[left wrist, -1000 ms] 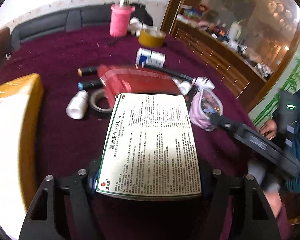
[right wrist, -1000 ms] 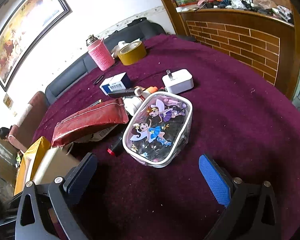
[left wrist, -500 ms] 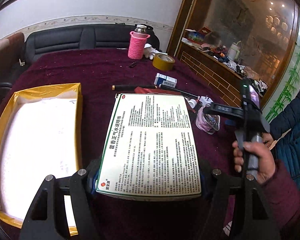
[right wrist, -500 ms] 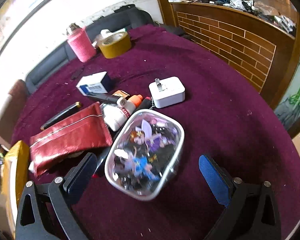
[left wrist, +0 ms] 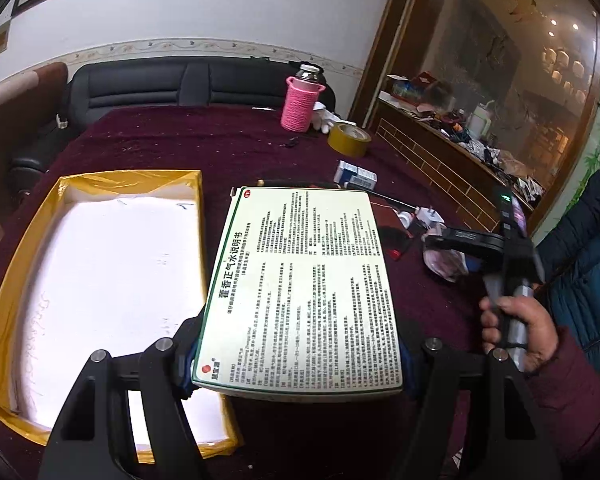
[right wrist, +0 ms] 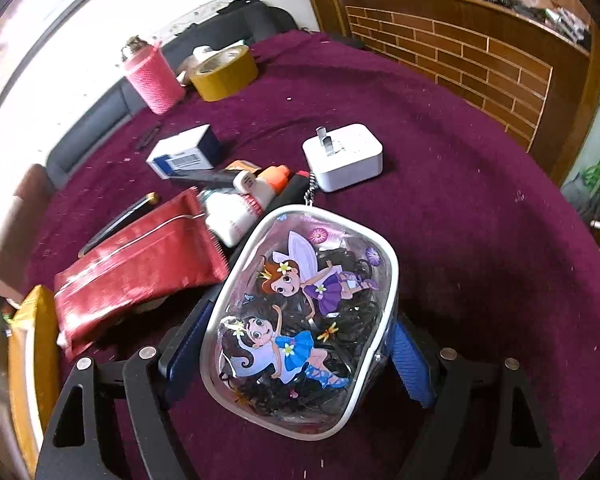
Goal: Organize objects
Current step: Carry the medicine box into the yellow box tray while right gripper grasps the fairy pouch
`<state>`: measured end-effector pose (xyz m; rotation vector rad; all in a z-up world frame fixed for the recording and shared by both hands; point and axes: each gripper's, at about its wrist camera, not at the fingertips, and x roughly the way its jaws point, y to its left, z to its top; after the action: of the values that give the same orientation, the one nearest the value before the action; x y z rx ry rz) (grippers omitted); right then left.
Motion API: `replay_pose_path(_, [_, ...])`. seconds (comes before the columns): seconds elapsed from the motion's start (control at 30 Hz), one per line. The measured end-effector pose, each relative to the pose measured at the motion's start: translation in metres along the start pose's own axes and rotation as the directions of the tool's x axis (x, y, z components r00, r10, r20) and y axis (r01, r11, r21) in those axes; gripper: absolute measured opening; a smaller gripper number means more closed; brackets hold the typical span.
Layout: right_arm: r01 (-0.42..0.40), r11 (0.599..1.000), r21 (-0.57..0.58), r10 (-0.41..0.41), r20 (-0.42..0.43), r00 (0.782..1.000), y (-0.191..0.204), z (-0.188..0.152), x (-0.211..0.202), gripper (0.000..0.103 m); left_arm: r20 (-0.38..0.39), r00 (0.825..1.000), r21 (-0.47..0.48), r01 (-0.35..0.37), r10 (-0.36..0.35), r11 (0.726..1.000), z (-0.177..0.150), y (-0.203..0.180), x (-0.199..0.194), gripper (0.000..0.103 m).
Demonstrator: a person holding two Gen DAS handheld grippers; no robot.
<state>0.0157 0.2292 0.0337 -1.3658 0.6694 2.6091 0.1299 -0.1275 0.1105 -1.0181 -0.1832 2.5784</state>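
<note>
Closing in, the right gripper (right wrist: 296, 344) now has the clear plastic pouch printed with cartoon fairies (right wrist: 300, 320) between its blue pads, which look to be just touching its sides; a second ago they stood wide and short of it. Its long axis runs away from the gripper. Meanwhile the left gripper (left wrist: 296, 364) has carried its flat white box of printed instructions (left wrist: 300, 292) beside the yellow-edged open carton (left wrist: 100, 280), just to its left.
</note>
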Motion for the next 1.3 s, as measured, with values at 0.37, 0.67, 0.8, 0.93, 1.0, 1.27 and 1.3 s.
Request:
replay_pose_path(0.37, [-0.392,0.901,-0.186,0.395,-0.027,0.918,0.119,-0.004,-0.085,0.087,0.042,0.997,-0.035,-0.057,0.059,0.998,0.055,0.05,-0.035,0.071])
replay_pose_path(0.67, [-0.565,0.789,-0.243,0.506,-0.265,0.821,0.289,-0.017,-0.035,0.087,-0.009,0.983,-0.116,-0.182,0.182,0.976,0.104,0.132,-0.002,0.071])
replay_pose_path(0.8, [-0.58,0.794,-0.184,0.494,-0.361,0.791,0.335,-0.03,0.02,0.087,-0.089,0.98,-0.193,-0.191,0.176,0.963,0.091,0.17,0.036,0.071])
replay_pose_path(0.93, [-0.534,0.82,-0.205,0.434,-0.385,0.815,0.357,-0.042,0.058,0.087,-0.14,0.976,-0.254,-0.198,0.167,0.947,0.079,0.198,0.063,0.071])
replay_pose_path(1.0, [-0.496,0.835,-0.24,0.393,-0.371,0.841,0.363,-0.045,0.071,0.087,-0.158,0.975,-0.287,-0.194,0.153,0.938,0.074,0.209,0.074,0.071])
replay_pose_path(1.27, [-0.409,0.854,-0.322,0.293,-0.352,0.889,0.365,-0.042,0.092,0.088,-0.166,0.98,-0.346,-0.159,0.106,0.925,0.068,0.221,0.097,0.075])
replay_pose_path(1.3, [-0.401,0.854,-0.331,0.284,-0.348,0.893,0.367,-0.043,0.092,0.088,-0.167,0.981,-0.354,-0.152,0.098,0.923,0.066,0.222,0.098,0.076])
